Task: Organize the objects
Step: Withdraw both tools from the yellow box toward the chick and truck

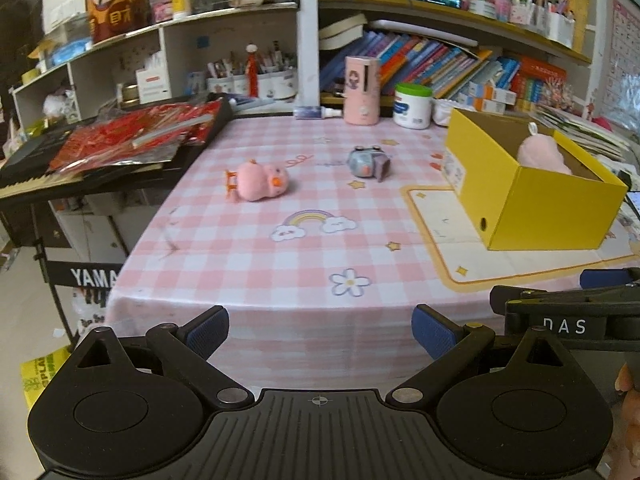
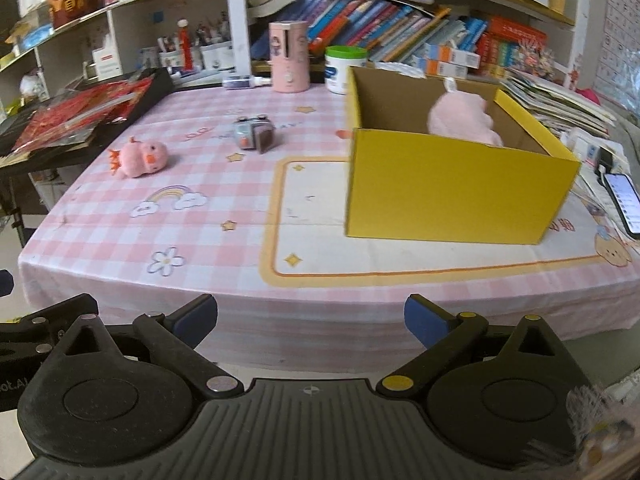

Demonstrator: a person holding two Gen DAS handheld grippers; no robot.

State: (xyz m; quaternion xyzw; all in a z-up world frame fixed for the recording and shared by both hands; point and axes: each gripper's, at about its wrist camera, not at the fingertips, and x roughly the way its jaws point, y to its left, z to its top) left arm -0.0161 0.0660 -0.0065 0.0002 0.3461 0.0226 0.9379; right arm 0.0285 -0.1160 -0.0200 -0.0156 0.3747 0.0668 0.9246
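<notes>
A pink plush chick (image 1: 260,181) (image 2: 140,157) lies on its side on the pink checked tablecloth. To its right sits a small grey-blue toy (image 1: 368,163) (image 2: 255,133). A yellow cardboard box (image 1: 532,196) (image 2: 456,192) stands on the right of the table, with a pink plush (image 1: 544,155) (image 2: 464,120) inside it. My left gripper (image 1: 320,330) hangs open at the table's near edge, nothing between its blue pads. My right gripper (image 2: 310,320) is open too, empty, facing the box from the near edge.
A pink cylinder (image 1: 361,90) and a white jar (image 1: 413,106) stand at the table's back, before crowded bookshelves. A keyboard with red packets (image 1: 132,140) borders the table's left. A phone (image 2: 624,202) lies right of the box. The right gripper's body (image 1: 568,312) shows at lower right.
</notes>
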